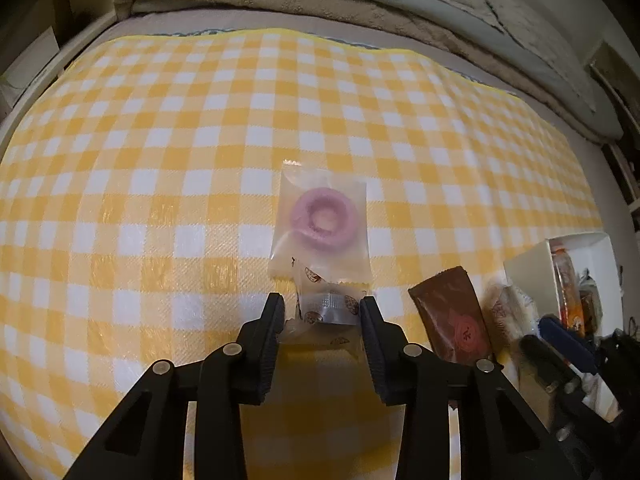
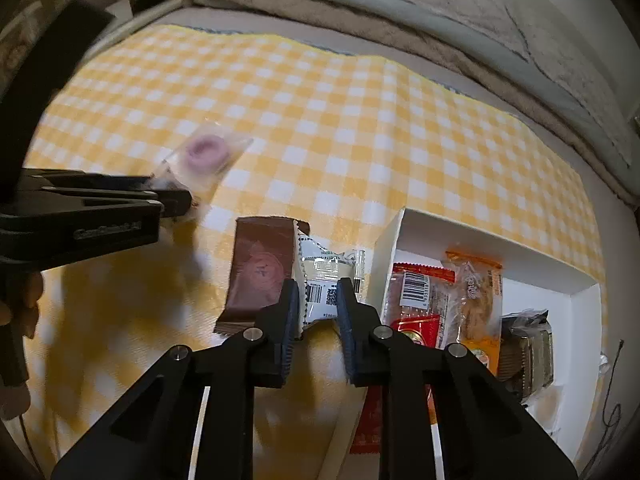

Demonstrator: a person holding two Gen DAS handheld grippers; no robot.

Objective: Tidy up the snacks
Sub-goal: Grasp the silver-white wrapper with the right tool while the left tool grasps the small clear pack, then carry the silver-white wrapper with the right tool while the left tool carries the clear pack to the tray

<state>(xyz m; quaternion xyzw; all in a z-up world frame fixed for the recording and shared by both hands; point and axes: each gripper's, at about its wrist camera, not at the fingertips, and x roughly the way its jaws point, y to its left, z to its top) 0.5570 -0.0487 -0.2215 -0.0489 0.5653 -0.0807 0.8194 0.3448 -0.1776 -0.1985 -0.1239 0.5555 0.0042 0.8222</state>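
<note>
1. Left gripper [image 1: 322, 307] is clamped on a clear cookie packet [image 1: 326, 309], beside the pink donut packet [image 1: 320, 220].
2. Right gripper [image 2: 318, 294] is closed on a white barcoded packet [image 2: 320, 284], between the brown wrapper [image 2: 260, 270] and the white box [image 2: 384, 256] wall.
3. Checked cloth [image 1: 160, 140] lies bare beyond.

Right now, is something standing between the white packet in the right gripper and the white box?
Nothing visible. The right gripper holds the white packet just left of the white box; only the box's upright near wall separates them, so the packet must go over it.
</note>
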